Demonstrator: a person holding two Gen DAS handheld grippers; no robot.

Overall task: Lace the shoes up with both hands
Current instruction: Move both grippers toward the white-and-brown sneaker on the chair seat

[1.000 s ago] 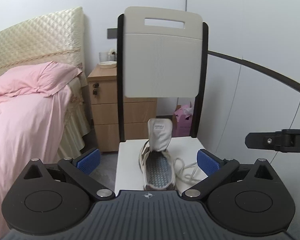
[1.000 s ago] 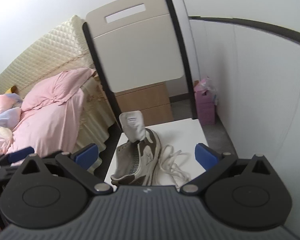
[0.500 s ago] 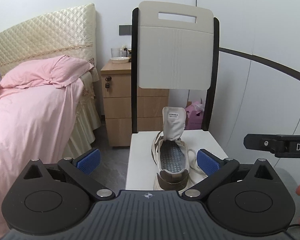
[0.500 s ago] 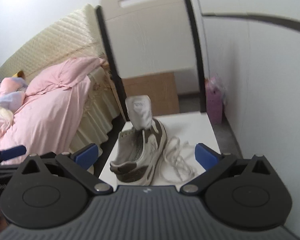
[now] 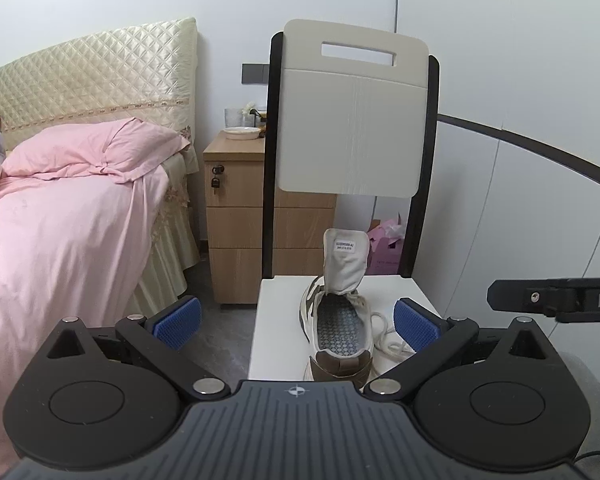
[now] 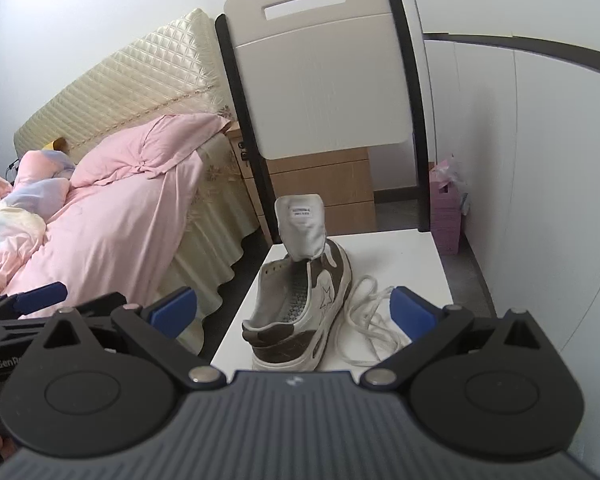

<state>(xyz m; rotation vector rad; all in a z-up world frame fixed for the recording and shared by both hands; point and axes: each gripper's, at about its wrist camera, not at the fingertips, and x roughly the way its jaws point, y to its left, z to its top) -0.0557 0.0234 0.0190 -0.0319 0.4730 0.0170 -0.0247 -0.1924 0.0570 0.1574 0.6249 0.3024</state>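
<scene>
A white and brown sneaker [image 5: 338,332] [image 6: 304,304] stands on the white chair seat [image 5: 276,320] [image 6: 400,256], heel toward me, its tongue pulled upright. A loose white lace [image 6: 368,320] [image 5: 392,340] lies in a heap on the seat, to the shoe's right. My left gripper [image 5: 296,322] hovers open just short of the heel, its blue pads wide apart with nothing between them. My right gripper [image 6: 292,310] is open as well, above the seat's front edge, with the shoe and the lace seen between its fingers. Neither gripper touches the shoe.
The chair's beige backrest [image 5: 352,120] rises behind the shoe. A bed with pink bedding [image 5: 68,232] fills the left. A wooden nightstand [image 5: 236,208] stands behind the chair, a pink bag [image 6: 446,208] on the floor to the right, by a white wall. The other gripper's body [image 5: 556,300] shows at the right edge.
Both cameras have shifted a little; the shoe now sits slightly farther from the left gripper and more central in the right view. Both grippers stay open. The shoe and lace have not moved.
</scene>
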